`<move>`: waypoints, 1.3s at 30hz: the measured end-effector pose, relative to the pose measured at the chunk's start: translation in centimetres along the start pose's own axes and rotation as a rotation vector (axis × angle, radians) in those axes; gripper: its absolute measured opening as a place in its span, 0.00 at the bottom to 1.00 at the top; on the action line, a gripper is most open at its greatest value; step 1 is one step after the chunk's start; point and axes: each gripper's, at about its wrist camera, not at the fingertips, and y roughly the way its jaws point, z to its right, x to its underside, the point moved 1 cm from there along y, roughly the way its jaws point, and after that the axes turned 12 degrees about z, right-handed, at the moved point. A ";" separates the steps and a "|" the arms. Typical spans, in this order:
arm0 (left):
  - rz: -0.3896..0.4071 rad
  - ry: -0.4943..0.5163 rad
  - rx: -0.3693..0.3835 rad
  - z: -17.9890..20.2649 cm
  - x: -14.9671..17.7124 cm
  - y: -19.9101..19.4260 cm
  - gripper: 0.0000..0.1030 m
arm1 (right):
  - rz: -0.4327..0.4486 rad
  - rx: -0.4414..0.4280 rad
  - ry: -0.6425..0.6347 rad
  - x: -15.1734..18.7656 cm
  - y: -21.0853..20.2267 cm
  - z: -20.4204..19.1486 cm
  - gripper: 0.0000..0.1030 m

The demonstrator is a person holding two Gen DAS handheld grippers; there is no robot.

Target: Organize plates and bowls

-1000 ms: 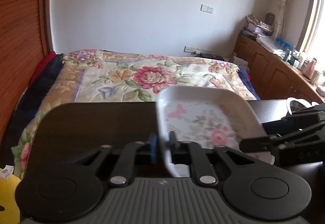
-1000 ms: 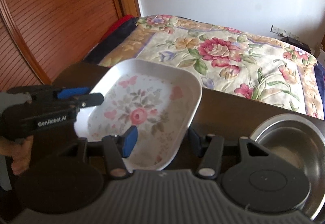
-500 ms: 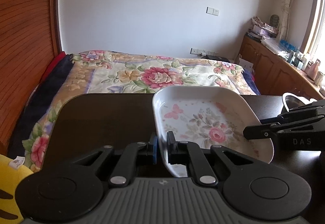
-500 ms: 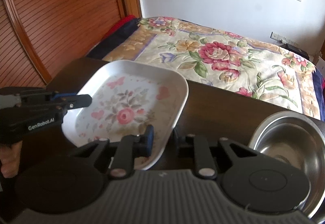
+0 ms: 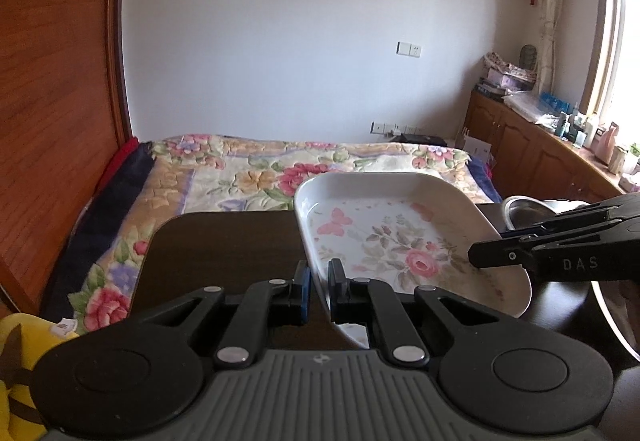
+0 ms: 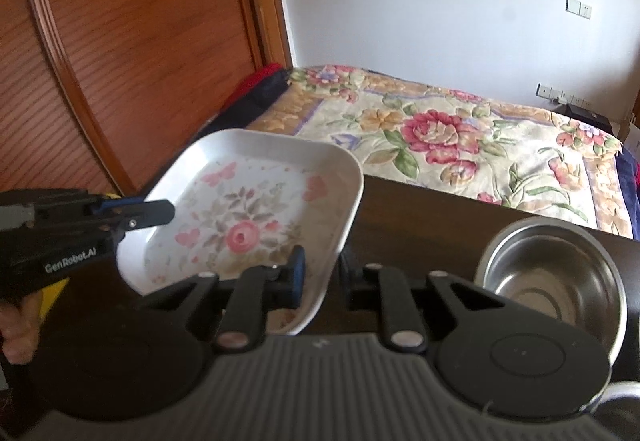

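A white square plate with pink flowers and butterflies (image 5: 392, 237) is held above the dark table (image 5: 224, 241). My left gripper (image 5: 319, 289) is shut on its left rim. My right gripper (image 6: 322, 277) is shut on its right rim; the plate also shows in the right wrist view (image 6: 256, 217). The right gripper appears from the side in the left wrist view (image 5: 496, 255), and the left one in the right wrist view (image 6: 160, 211). A steel bowl (image 6: 552, 273) sits on the table to the right of the plate.
A bed with a floral cover (image 5: 256, 177) lies just beyond the table's far edge. A wooden wardrobe (image 6: 120, 41) stands at the left. A wooden sideboard with clutter (image 5: 560, 149) runs along the right wall. Something yellow (image 5: 24, 337) sits low at the left.
The right gripper's jaws have closed from wide open onto the plate's right rim. Both grippers have lifted the plate higher above the table, and the views have tilted upward.
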 end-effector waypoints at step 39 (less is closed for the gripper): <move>0.092 -0.007 0.029 5.6 7.6 -15.8 0.27 | 0.087 -0.083 0.018 9.1 -13.3 -2.8 0.19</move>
